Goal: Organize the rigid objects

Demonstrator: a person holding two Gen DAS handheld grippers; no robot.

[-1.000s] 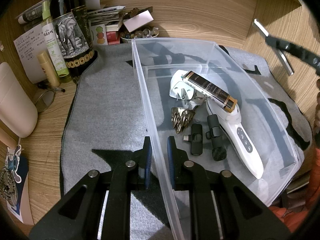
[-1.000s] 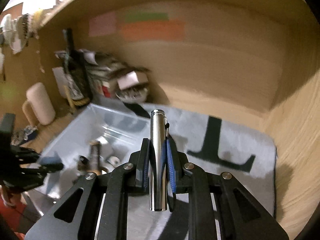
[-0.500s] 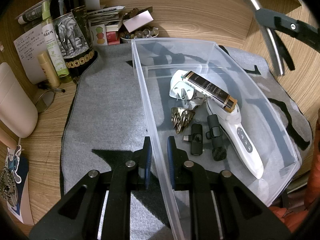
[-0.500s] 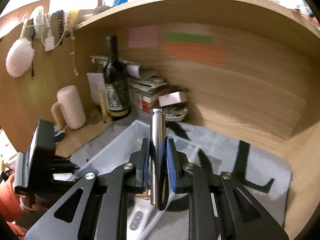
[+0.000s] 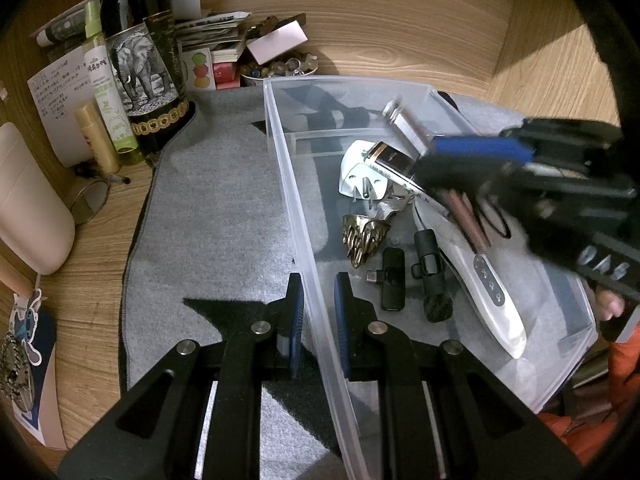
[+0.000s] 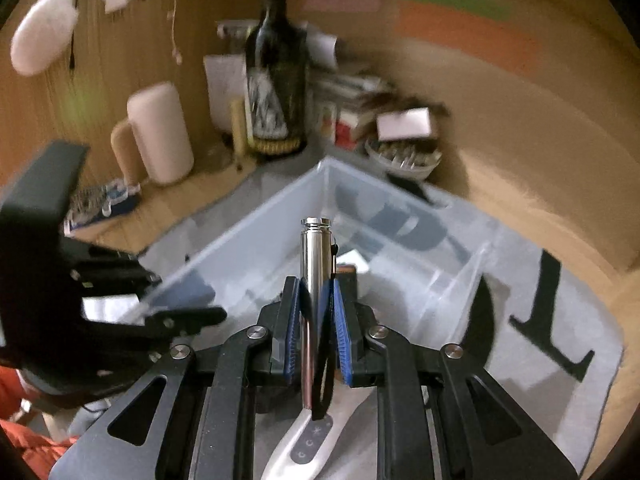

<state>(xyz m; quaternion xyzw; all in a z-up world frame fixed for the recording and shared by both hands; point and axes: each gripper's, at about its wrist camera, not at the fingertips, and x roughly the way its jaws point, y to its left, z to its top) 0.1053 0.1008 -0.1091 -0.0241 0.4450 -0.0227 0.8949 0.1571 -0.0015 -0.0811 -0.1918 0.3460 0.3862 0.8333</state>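
Note:
A clear plastic bin (image 5: 308, 216) stands on a grey mat. My left gripper (image 5: 318, 300) is shut on the bin's near left wall. Inside the bin lie a white plug adapter (image 5: 362, 178), a dark gold-trimmed tube (image 5: 394, 160), a brass claw-shaped piece (image 5: 362, 236), two small black gadgets (image 5: 392, 280) and a white handheld device (image 5: 492, 292). My right gripper (image 6: 316, 304) is shut on a silver metal cylinder (image 6: 314, 264) with a black clip. It hangs over the bin's inside, blurred in the left wrist view (image 5: 472, 156).
A dark wine bottle (image 5: 142, 60) with an elephant label, a green spray bottle (image 5: 106, 92), a cream mug (image 5: 28, 204), papers and a bowl of small bits (image 5: 280, 66) crowd the back left corner. Wooden walls close in behind and to the right. The grey mat (image 5: 216, 216) is bare left of the bin.
My right gripper has swung with the silver cylinder from beside the right wall down over the bin. The left gripper and the bin have stayed put.

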